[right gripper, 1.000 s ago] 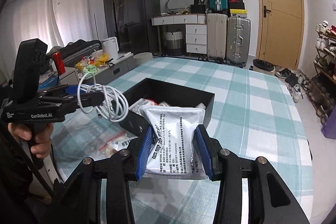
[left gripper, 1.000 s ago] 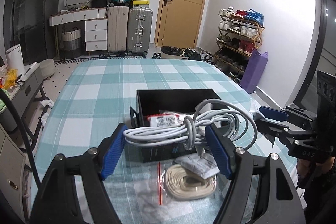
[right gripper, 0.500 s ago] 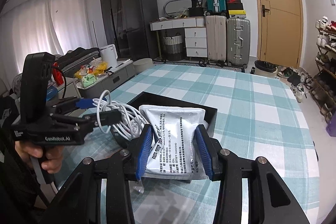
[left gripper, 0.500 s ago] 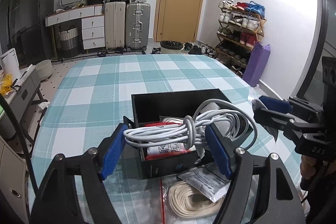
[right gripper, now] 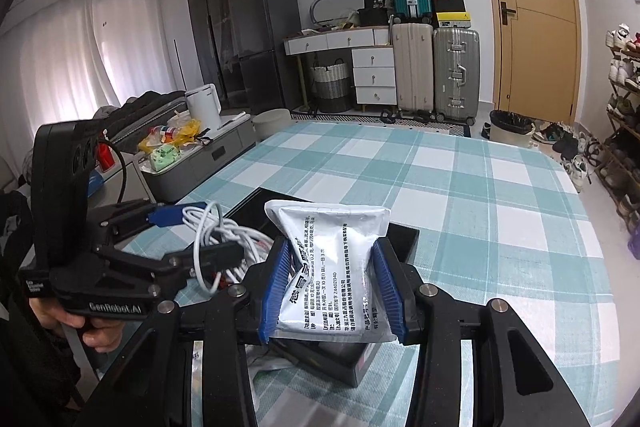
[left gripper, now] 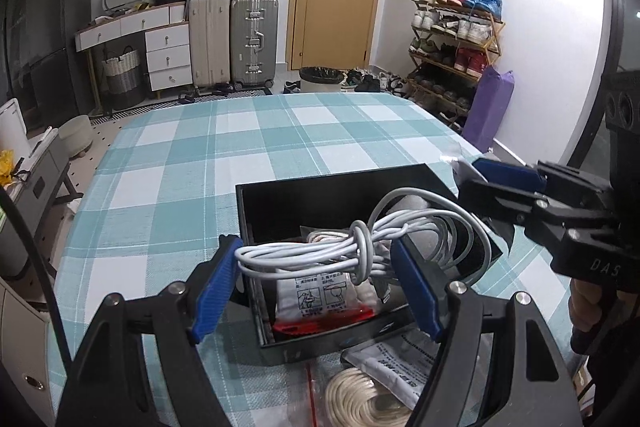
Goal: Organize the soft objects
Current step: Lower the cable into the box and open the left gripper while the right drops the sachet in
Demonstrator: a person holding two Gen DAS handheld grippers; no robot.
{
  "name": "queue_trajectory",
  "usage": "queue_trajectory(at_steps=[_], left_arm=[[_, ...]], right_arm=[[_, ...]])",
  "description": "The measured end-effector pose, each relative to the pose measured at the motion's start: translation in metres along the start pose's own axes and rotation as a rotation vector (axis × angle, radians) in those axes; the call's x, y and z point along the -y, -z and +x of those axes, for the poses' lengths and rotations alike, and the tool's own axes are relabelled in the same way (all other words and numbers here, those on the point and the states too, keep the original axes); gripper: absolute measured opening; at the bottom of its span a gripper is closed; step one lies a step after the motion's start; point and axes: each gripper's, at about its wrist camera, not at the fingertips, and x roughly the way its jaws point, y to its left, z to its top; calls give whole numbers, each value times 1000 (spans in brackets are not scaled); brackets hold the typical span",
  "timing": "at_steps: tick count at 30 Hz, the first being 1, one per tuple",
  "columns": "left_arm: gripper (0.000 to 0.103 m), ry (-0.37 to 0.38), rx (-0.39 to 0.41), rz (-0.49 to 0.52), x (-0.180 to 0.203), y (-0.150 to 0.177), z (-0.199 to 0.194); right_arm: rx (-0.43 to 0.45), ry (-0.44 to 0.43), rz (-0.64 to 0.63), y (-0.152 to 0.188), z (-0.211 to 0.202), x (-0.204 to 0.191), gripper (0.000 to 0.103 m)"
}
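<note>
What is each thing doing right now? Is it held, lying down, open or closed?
Left gripper: shut on the white cable.
White cable: bundled and knotted, held above the black box.
Right gripper: shut on the silver pouch.
Silver pouch: held upright above the box.
Black box: open, already holding a few packets.
Coiled cream rope: in a clear bag, lying on the table.
Door: closed.

the far half of the black box (left gripper: 344,187) lies open; packets (left gripper: 328,297) crowd its near end.
</note>
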Motion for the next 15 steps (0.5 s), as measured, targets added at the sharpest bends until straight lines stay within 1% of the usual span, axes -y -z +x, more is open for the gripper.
queue_trajectory(at_steps=[3,5,10,15], left_arm=[[75,-2,-6,6,0,-1,5],[75,-19,-3,30,3,-1,7],[76,-29,-4,71,9,-1,9],[77,-67,-10,130,16,1,12]], right_arm=[[-6,2,-2,-2,5,2,43],[-11,2,-2,-3,9,4,43],[-20,3,-7,-5,17,6,43],[-29,0,-7,-6,24,7,43]])
